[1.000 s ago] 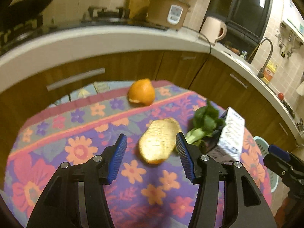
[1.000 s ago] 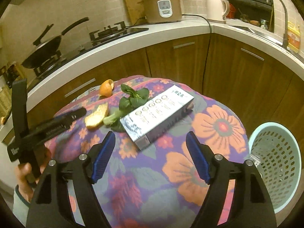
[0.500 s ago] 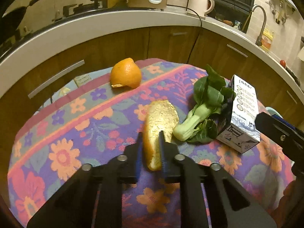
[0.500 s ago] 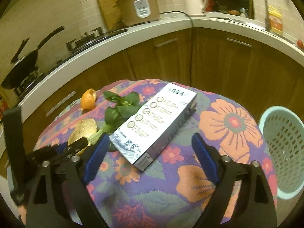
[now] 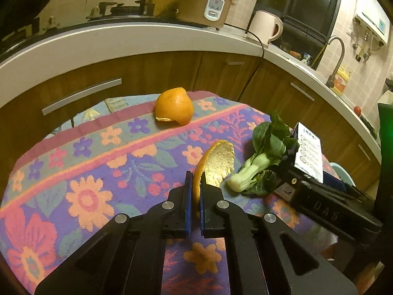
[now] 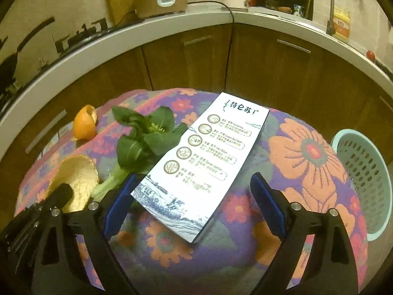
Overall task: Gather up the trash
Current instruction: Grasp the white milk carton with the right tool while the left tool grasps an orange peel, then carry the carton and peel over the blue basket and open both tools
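Carton [image 6: 203, 162] lengthwise toward counter [image 6: 147, 34]

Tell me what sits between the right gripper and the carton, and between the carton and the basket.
Nothing visible blocks either. The right gripper has its jaws open around the near end of the milk carton, and they have just been closing. The bok choy lies against the carton's left side. Only bare tablecloth separates the carton from the basket.

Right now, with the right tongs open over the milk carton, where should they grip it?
Across the near end of the carton, squeezing its two long sides, coming from above. It lies flat, its length pointing away from the right tongs, whose fingers already straddle that end.
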